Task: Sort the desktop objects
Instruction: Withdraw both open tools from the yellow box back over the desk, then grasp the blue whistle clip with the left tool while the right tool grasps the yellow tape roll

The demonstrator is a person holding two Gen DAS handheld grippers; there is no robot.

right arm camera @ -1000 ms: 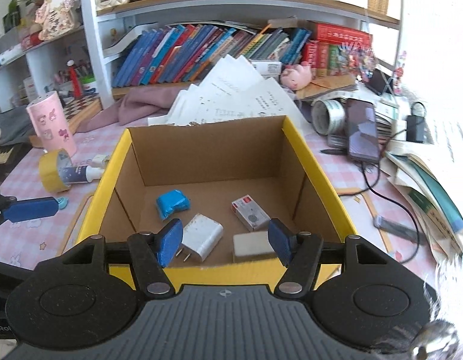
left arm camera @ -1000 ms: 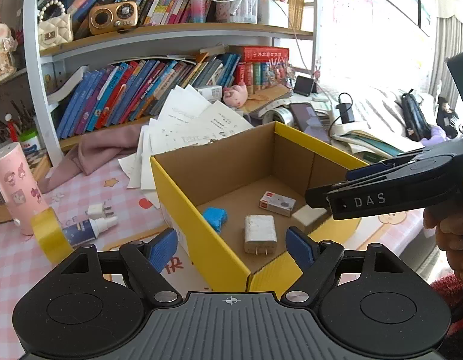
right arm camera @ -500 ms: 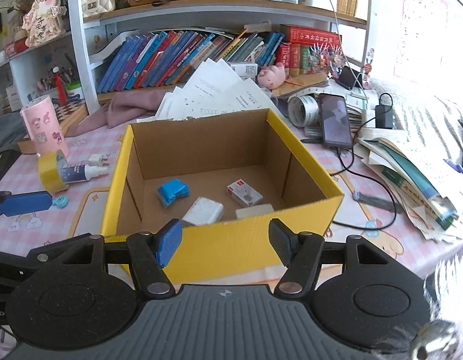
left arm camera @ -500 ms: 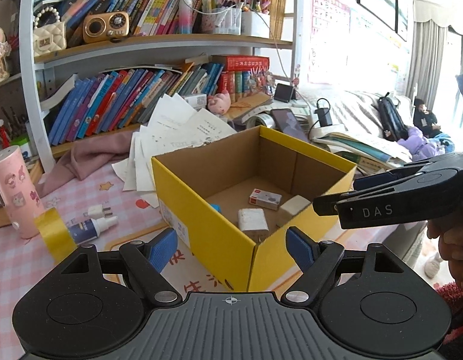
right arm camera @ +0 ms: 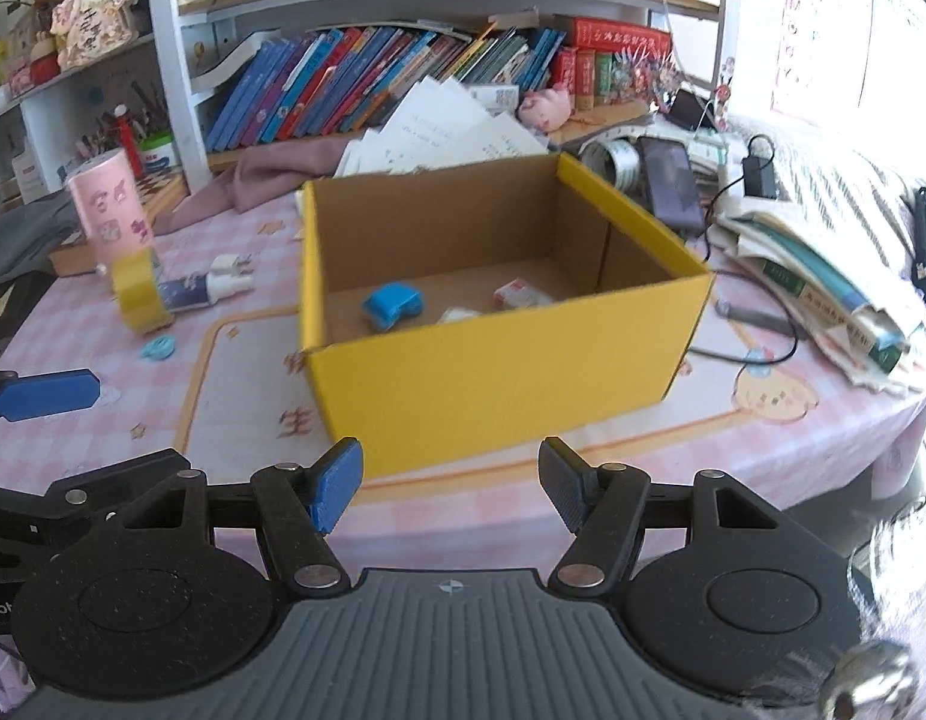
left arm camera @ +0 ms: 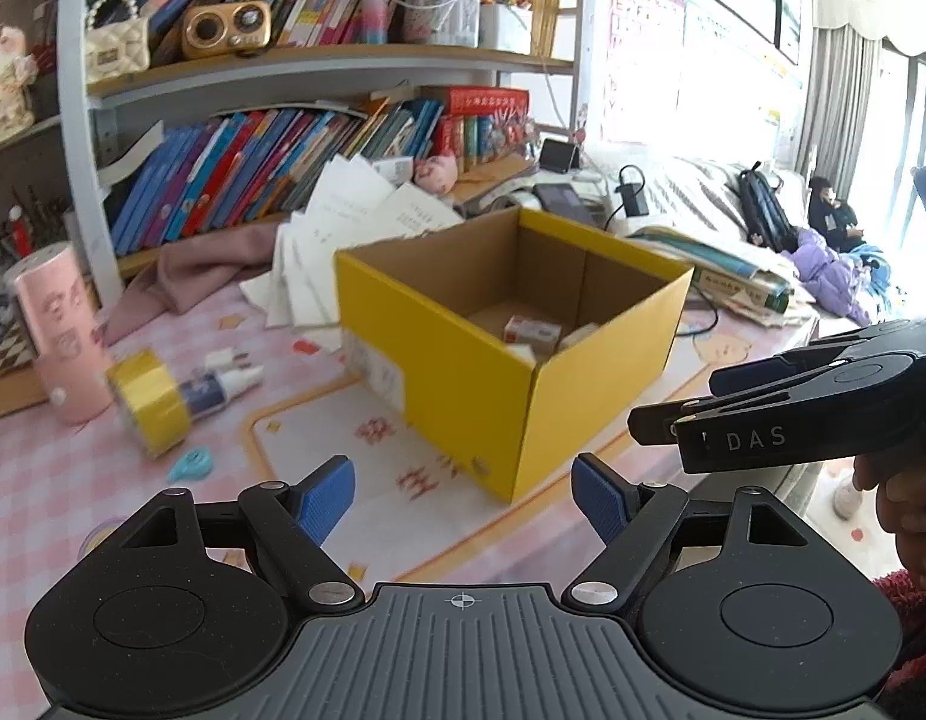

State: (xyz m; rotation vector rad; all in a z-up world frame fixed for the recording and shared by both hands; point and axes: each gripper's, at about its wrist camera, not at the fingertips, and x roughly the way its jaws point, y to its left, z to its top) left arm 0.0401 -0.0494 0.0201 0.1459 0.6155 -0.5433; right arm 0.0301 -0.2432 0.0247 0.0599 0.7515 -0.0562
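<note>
A yellow cardboard box [right arm camera: 511, 372] [left arm camera: 463, 372] stands on the pink checked desk. Inside it lie a blue object [right arm camera: 392, 303], a small red-and-white box [right arm camera: 519, 294] [left arm camera: 530, 330] and a white piece [right arm camera: 460, 315]. My right gripper [right arm camera: 451, 489] hovers open and empty in front of the box's near wall. My left gripper [left arm camera: 463, 495] is open and empty too, off the box's near corner. Left of the box lie a yellow tape roll [right arm camera: 136, 291] [left arm camera: 151, 402], a small tube [right arm camera: 190, 291] [left arm camera: 214, 390], a white plug [right arm camera: 232, 267] and a light blue clip [right arm camera: 158, 348] [left arm camera: 190, 463].
A pink cylinder [right arm camera: 106, 210] stands at the far left. Loose papers [right arm camera: 439, 132] and a pink cloth [right arm camera: 283, 168] lie behind the box. Books [right arm camera: 823, 276], a phone [right arm camera: 670, 186] and cables crowd the right side. A bookshelf [right arm camera: 373, 78] rises behind. The desk's front edge is close below the grippers.
Both grippers have drawn back from over the box toward the desk's front edge. The box now sits farther away, and its outer yellow walls show.
</note>
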